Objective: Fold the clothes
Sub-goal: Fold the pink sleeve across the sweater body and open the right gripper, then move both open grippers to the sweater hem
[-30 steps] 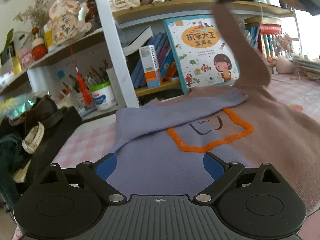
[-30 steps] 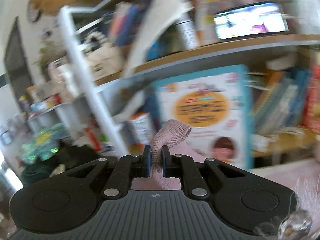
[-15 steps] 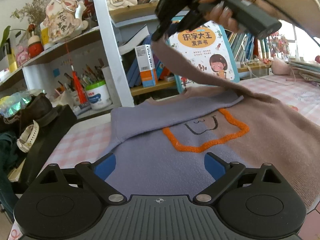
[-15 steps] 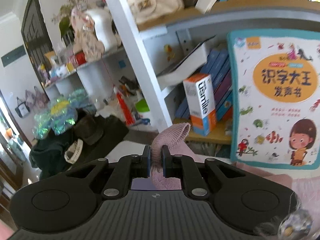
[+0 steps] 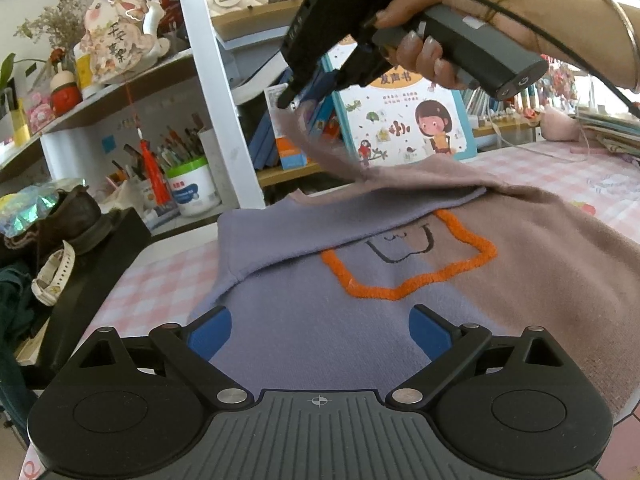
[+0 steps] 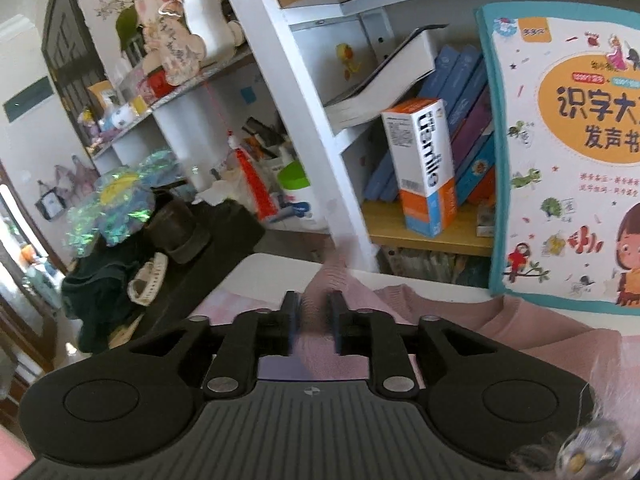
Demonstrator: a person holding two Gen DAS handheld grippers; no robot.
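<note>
Spread flat on the checked table (image 5: 160, 280): a two-tone sweater (image 5: 360, 320), lilac on one half, dusty pink on the other, an orange outline stitched across the chest, with the lilac sleeve (image 5: 340, 220) already laid over the front. Held above the far edge in a hand (image 5: 416, 36): the right gripper (image 6: 314, 320), its jaws just opening, the pink sleeve (image 6: 320, 292) blurred between the pads and no longer pinched, so apparently slipping free. Best to finish the release low and close to the cloth, letting the cuff drop onto the lilac sleeve rather than short of it, toward the bookshelf (image 5: 224, 120). Worth drawing the gripper straight back along its own line afterwards, not sideways, to avoid dragging the knit and undoing the fold. Left gripper (image 5: 320, 332): fingers wide apart, gripping nothing, hovering just over the near hem. Good to keep it there, ready to pin the hem if the body shifts. Likely next: smoothing the crossed sleeves, then folding the body in half.
</note>
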